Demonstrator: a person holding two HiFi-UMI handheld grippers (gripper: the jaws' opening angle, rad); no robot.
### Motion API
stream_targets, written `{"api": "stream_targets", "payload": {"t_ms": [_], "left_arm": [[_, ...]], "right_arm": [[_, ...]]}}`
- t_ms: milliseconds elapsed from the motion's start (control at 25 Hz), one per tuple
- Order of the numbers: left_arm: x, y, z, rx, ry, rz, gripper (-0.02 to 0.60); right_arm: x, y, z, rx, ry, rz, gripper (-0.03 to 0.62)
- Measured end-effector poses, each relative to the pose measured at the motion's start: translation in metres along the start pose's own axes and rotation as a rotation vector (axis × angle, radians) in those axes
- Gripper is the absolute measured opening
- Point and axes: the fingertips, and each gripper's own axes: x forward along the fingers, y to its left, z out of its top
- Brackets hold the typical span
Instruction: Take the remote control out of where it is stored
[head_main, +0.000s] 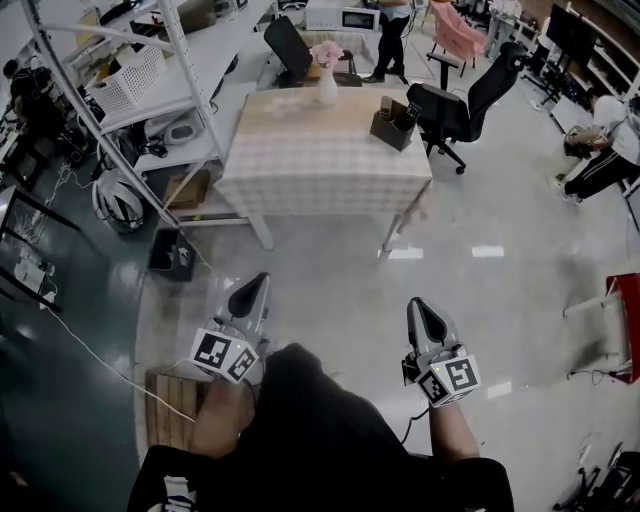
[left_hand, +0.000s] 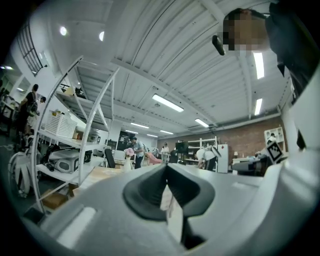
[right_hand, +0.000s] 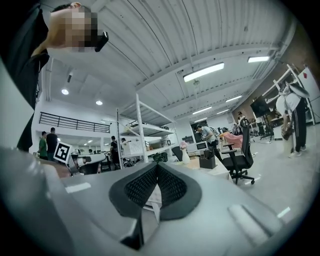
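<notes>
A small brown storage box (head_main: 392, 124) stands near the right edge of the cloth-covered table (head_main: 320, 160), with dark items sticking out of its top; I cannot make out the remote control among them. The box also shows far off in the right gripper view (right_hand: 206, 161). Both grippers hang close to the person's body, well short of the table. The left gripper (head_main: 250, 290) (left_hand: 166, 167) is shut, its pads together with nothing between them. The right gripper (head_main: 425, 312) (right_hand: 157, 166) is likewise shut and empty.
A white vase with pink flowers (head_main: 327, 85) stands at the table's far edge. A black office chair (head_main: 460, 105) is right of the table, white shelving (head_main: 150, 70) to its left. A wooden crate (head_main: 170, 405) lies by the person's left side. People stand at the back (head_main: 390, 35) and right (head_main: 605, 150).
</notes>
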Motion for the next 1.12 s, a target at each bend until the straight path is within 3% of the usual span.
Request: {"api": "stream_targets", "payload": {"t_ms": [400,560,880,1120], "left_arm": [[0.056,0.027,-0.009,-0.039,-0.003,-0.039,0.005],[0.081,0.055,-0.011,-0.072,-0.017,-0.067,0.005],[0.148,0.129,-0.008,-0.064,-0.02,-0.118,0.005],[0.19,0.167,-0.004,-0.073,-0.003,-0.208,0.005]], "right_arm": [[0.03,-0.04,0.0,0.008,0.022,-0.069,0.005],[0.068,-0.048,-0.003,-0.016,0.038,-0.071,0.005],[0.159,-0.068,0.011,-0.055,0.026,-0.111,0.005],[0.216,-0.074,0.017,-0.073,0.021,-0.147,0.005]]}}
